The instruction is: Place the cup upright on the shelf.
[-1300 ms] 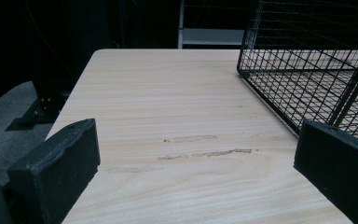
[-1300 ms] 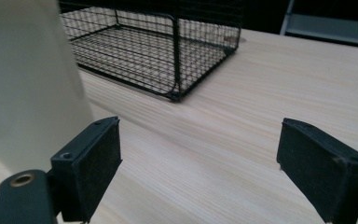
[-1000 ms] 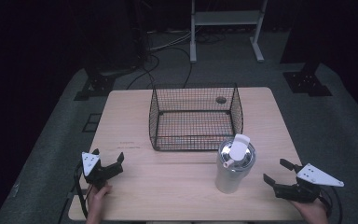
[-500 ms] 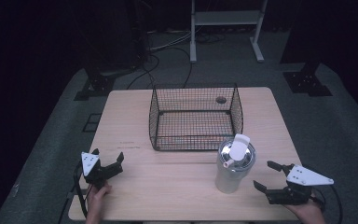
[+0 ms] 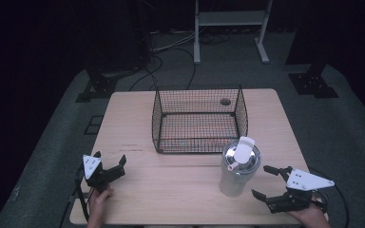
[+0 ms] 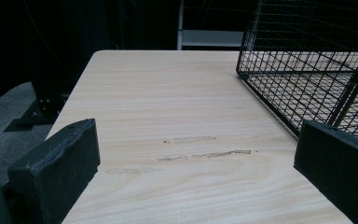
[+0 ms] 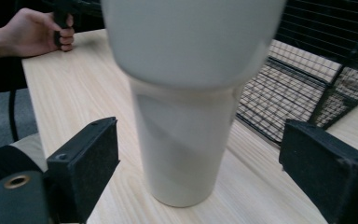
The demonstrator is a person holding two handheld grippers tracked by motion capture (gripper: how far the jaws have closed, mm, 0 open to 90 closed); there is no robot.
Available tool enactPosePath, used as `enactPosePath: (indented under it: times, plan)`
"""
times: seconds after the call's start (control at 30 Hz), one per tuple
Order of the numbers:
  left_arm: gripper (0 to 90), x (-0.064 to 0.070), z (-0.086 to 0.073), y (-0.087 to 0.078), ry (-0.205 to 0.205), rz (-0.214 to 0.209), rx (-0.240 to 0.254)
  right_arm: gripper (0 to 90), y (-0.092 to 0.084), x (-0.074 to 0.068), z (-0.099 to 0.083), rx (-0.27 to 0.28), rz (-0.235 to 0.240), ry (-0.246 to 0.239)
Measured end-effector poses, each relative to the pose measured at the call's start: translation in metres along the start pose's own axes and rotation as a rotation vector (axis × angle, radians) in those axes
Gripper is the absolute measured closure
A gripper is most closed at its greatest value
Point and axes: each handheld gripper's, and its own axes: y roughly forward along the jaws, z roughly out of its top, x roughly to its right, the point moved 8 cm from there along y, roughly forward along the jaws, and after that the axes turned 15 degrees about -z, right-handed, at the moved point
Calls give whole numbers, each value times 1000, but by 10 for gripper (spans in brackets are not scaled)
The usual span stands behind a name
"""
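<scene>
Right gripper (image 5: 267, 182) jaws wide, just beside upright tumbler (image 5: 238, 167), not touching. Left gripper (image 5: 110, 161) wide, empty, near basket (image 5: 199, 122).

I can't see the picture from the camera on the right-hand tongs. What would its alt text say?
A tall white tumbler stands upright on a light wooden table, framed between the open black jaws of the right tongs, which do not touch it. Behind it to the right sits a black wire basket; at upper left a hand grips something dark.

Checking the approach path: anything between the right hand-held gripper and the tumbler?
Nothing: bare wooden table between the open right hand-held gripper and the tumbler, in the high view and right gripper view.
</scene>
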Motion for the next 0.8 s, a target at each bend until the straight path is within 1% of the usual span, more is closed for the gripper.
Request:
enactPosePath:
  times: [0.1,0.13,0.27,0.3,0.4,0.53,0.6,0.63,0.67,0.8]
  plan:
    - [0,0,0,0,0,0,0,90,1,-3,2,4,18,2]
    - [0,0,0,0,-1,-1,1,86,2,-5,2,0,32,4]
    - [0,0,0,0,-1,0,1,75,5,-8,3,-5,42,3]
    - [0,0,0,0,0,0,1,55,7,-9,4,-2,47,4]
    - [0,0,0,0,0,-1,1,42,11,-11,5,-8,54,9]
    - [0,0,0,0,0,-1,2,36,15,-14,7,-4,61,9]
    - [0,0,0,0,-1,-1,3,35,20,-16,9,1,73,10]
    - [0,0,0,0,-1,-1,3,35,20,-16,9,1,73,10]
    - [0,0,0,0,0,-1,1,35,25,-16,9,-3,70,8]
    - [0,0,0,0,1,-1,1,35,32,-17,10,2,70,15]
